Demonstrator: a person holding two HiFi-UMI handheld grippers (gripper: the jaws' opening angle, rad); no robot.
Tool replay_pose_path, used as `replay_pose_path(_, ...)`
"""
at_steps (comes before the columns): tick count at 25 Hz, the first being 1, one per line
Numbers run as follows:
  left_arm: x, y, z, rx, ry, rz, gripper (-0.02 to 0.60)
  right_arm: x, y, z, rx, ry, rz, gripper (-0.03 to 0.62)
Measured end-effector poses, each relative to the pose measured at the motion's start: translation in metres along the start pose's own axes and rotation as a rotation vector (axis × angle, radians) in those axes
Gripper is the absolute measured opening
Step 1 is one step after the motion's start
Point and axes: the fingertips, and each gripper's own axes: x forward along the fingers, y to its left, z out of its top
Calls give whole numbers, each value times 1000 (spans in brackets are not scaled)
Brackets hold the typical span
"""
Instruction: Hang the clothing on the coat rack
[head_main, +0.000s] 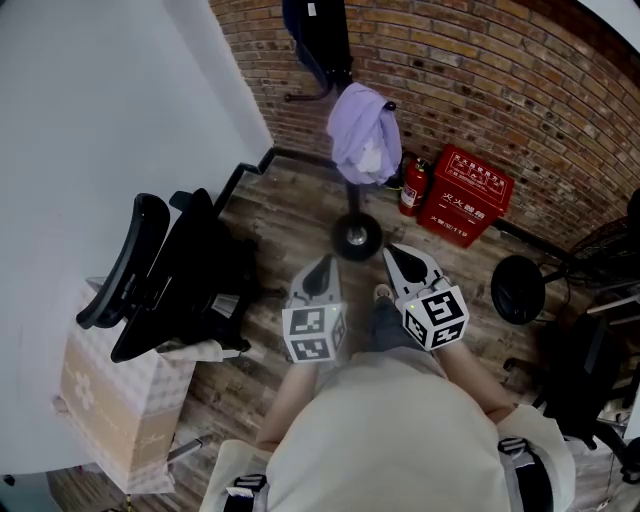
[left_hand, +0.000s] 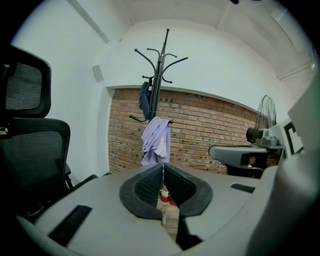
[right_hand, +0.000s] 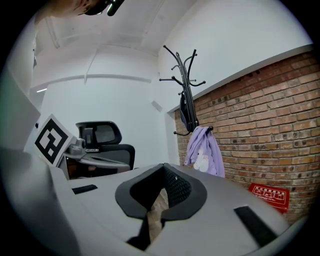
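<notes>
Down at six o'clock from the coat rack (head_main: 357, 237), held left claw (head_main: 322, 265) and right claw (head_main: 402, 258) closed on nothing, wisely well clear of the lilac garment (head_main: 362, 135) already hooked.

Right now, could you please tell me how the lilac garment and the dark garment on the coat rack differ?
The lilac garment is pale, the dark garment navy or black. The lilac garment hangs from a lower hook, the dark garment higher up. Both hang on the coat rack.
</notes>
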Motion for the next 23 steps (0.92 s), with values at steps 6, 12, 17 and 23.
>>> replay_pose_path(6,-1,1,0,6,1,1,8,1,4,2,0,-4,9,-2)
replay_pose_path(12,-3,2,4,11,-7,4,6,2,6,3,13,-8,9,-2)
replay_pose_path(17,-2,1,3,24,1,6,5,2,4,6,20,-17,6,-2)
replay_pose_path(23,1,0,1,26,13,2,5,3,3,7,18,-21,6,-2)
